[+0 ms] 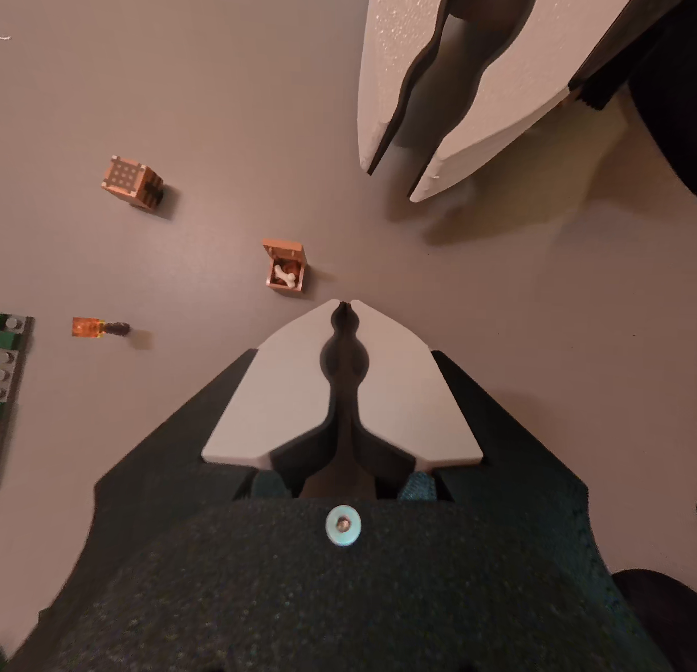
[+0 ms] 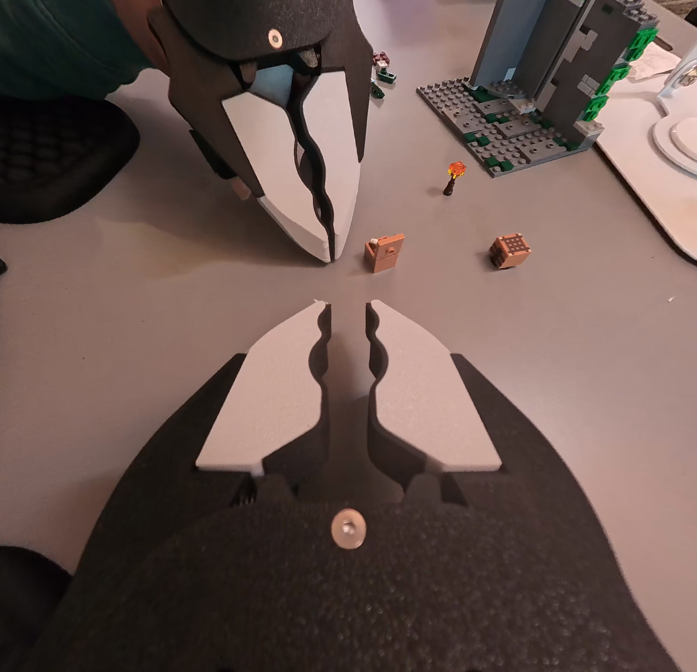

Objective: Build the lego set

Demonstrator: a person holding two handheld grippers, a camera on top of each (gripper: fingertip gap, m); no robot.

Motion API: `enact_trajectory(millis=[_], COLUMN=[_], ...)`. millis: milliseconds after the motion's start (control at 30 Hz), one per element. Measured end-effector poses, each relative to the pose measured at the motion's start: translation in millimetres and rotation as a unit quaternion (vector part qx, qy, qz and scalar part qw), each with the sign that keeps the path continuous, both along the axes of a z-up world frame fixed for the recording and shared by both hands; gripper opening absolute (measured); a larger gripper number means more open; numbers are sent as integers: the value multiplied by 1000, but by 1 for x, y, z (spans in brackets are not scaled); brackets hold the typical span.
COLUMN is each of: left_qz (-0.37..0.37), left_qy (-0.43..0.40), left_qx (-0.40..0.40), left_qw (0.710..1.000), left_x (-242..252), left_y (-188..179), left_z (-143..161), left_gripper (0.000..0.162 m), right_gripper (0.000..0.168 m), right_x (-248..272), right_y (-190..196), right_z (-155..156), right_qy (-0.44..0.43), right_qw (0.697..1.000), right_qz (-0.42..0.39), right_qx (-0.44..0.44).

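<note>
My left gripper (image 1: 344, 304) is shut with nothing between its pads, just right of a small tan chest (image 1: 284, 267) that stands open on the table with a white bone inside. The right wrist view shows the same gripper (image 2: 329, 259) closed, tips near the table, left of the chest (image 2: 384, 253). My right gripper (image 2: 349, 304) is open and empty above bare table; it also shows in the left wrist view (image 1: 390, 184). A tan crafting-table cube (image 2: 510, 251) and a torch with an orange top (image 2: 452, 178) stand apart from the grey and green model (image 2: 543, 88).
Small loose pieces (image 2: 383, 73) lie at the back behind the left gripper. A white tray (image 2: 663, 171) lies at the right edge. A dark chair cushion (image 2: 56, 156) sits at the left. The model's baseplate edge (image 1: 9, 360) shows at the left of the left wrist view. Across from one pair of fingers to the other is roughly 6 cm.
</note>
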State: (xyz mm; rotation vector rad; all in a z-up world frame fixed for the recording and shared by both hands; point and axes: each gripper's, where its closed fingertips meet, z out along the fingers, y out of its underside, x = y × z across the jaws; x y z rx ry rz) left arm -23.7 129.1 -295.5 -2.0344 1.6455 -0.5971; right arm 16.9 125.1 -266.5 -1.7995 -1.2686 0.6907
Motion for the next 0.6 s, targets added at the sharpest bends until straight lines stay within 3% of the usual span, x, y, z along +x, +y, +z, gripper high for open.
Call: enact_trajectory(millis=[600], left_qz=[9], left_qy=[-14], left_qx=[4], left_qw=[1000], left_x=[-3], left_y=[5], left_z=[5], left_gripper=[0], right_gripper=[17], right_x=[0], right_y=[0], right_z=[-2], right_qy=[-1], right_qw=[1000], right_qz=[0], right_qx=[-3])
